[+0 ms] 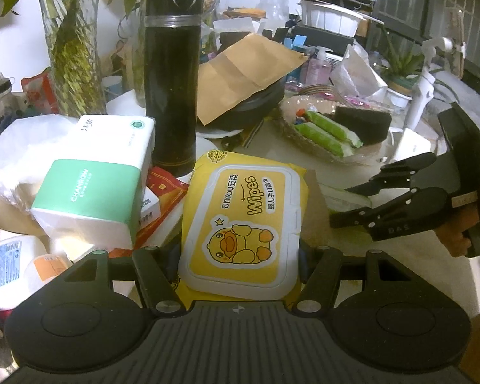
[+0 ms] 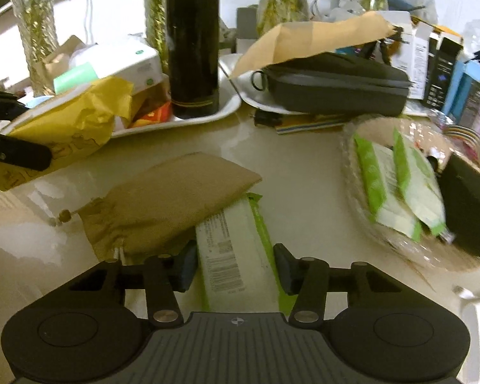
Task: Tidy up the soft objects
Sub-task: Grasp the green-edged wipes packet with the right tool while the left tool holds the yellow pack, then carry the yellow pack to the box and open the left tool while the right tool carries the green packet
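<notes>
Big pale table (image 2: pixel 304 176), full of stuff. Tall black bottle (image 1: pixel 172 89) standing at the back. Round clear basket (image 2: pixel 348 150) on the right, two green packs (image 2: pixel 400 185) inside. Yellow wipes pack (image 1: pixel 243 224) squeezed in the left claw (image 1: pixel 240 256), near the bottle. Brown pouch (image 2: pixel 163 204) flat on the table, partly over the green wipes pack (image 2: pixel 236 256). Right claw (image 2: pixel 235 268) half closed, pads touching both sides of that pack.

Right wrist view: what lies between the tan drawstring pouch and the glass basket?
Mostly bare tabletop. Only the green-edged wipes pack, tucked under the tan drawstring pouch, juts into it before the glass basket.
</notes>
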Available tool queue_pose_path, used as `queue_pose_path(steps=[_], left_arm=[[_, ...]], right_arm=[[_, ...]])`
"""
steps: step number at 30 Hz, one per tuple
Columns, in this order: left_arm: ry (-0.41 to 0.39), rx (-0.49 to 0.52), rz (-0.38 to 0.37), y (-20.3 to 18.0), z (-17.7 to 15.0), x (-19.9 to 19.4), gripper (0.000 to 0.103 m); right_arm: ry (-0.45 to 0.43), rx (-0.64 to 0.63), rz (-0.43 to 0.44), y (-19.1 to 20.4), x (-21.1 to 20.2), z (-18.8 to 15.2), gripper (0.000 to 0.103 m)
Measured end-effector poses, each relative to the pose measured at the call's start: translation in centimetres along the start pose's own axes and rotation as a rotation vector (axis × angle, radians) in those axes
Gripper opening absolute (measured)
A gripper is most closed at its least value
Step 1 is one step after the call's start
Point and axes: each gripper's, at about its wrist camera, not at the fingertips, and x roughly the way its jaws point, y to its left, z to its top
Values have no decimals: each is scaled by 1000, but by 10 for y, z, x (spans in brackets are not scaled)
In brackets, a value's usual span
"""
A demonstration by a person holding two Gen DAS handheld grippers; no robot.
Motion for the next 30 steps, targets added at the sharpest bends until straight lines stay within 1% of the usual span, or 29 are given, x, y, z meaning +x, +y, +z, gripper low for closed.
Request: queue_pose_path(steps=[5,10,14,20,27,30], left_arm=[[0,-20,-18,-2,2,-10,63],[-9,-33,-3,-8,3,-28,63],[-13,-18,6,-14,4,-46,63],[-27,-21,39,-19,5,-78,63],[-46,11,80,-39,5,-126,63],[-49,-9,92,-46,5,-144,63]], right_arm=[[41,10,-39,-5,-20,-9,52],[35,50,-60,-8,-54,-19,52],[31,73,-67,-5,-83,-17,52],[-5,99,-92,6,-138,-2,52],[-52,146,-107,21,-195,3,52],[-72,163,-110,29,-218,4,52]])
